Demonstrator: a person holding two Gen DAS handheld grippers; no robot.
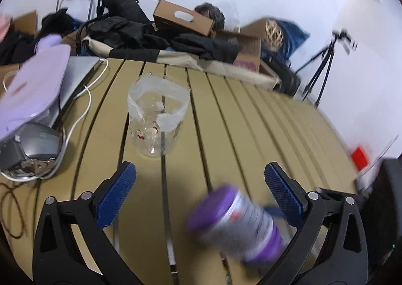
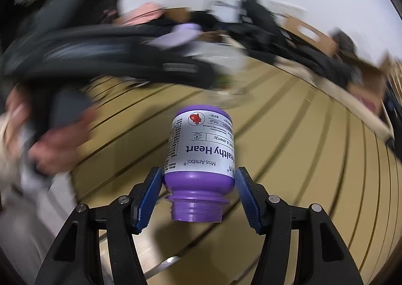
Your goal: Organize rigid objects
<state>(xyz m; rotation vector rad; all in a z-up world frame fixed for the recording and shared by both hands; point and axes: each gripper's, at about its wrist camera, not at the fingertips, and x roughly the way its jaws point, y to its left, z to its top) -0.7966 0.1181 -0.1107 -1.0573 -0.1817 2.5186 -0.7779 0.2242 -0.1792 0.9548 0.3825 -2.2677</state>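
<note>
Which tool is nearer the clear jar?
Left. Its open tool faces the clear jar just ahead; the right tool, holding the purple bottle, sits farther back.

Smooth purple plastic bottle with glossy paper label; clear plastic jar; matt slatted table

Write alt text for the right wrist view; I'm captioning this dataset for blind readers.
The right tongs clamp a purple bottle by its shoulder, neck open without a cap and pointing toward the camera, its label reading "Healthy Heart". Below is a slatted tan table. At left, blurred by motion, a hand grips a black handle.
</note>
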